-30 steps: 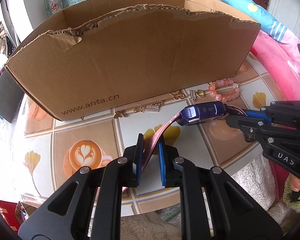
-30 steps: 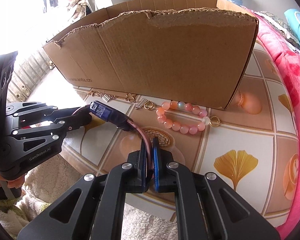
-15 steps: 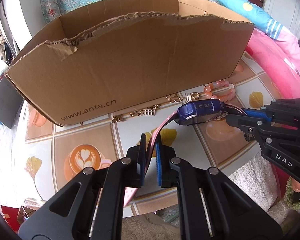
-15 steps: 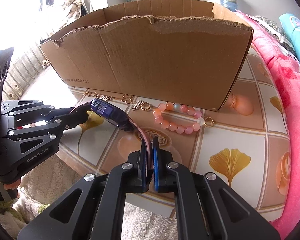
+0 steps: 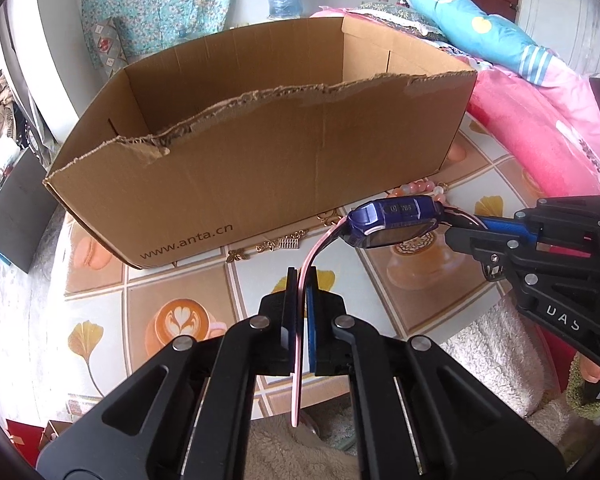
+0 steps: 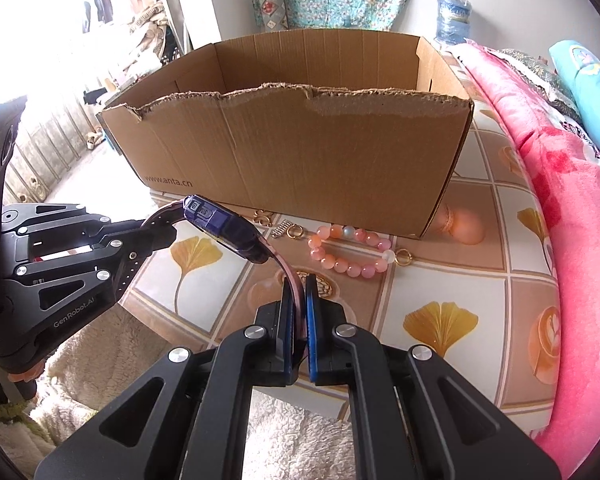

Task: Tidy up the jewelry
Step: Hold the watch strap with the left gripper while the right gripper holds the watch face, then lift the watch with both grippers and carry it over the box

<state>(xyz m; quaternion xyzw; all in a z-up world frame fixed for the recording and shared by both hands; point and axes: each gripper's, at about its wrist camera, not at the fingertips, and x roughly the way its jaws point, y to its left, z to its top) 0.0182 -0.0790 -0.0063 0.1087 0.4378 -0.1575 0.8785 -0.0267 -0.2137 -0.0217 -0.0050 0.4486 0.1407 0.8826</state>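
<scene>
A blue watch [image 5: 396, 221] with a pink strap hangs in the air between both grippers, in front of the open cardboard box [image 5: 260, 168]. My left gripper [image 5: 300, 284] is shut on one end of the strap. My right gripper [image 6: 299, 286] is shut on the other end; it also shows in the left wrist view [image 5: 466, 227]. The watch also shows in the right wrist view [image 6: 224, 228]. A pink bead bracelet [image 6: 350, 252] and small gold pieces [image 5: 280, 245] lie on the table along the box's front wall.
The table [image 6: 440, 320] has a tiled cloth with coffee and leaf prints. A pink blanket [image 6: 572, 200] lies along its right side. White fleece [image 6: 300, 432] lies below the near edge. The box [image 6: 300, 152] looks empty inside.
Both grippers have risen with the watch, so the box's inside now shows. The left gripper has closed tighter on the strap.
</scene>
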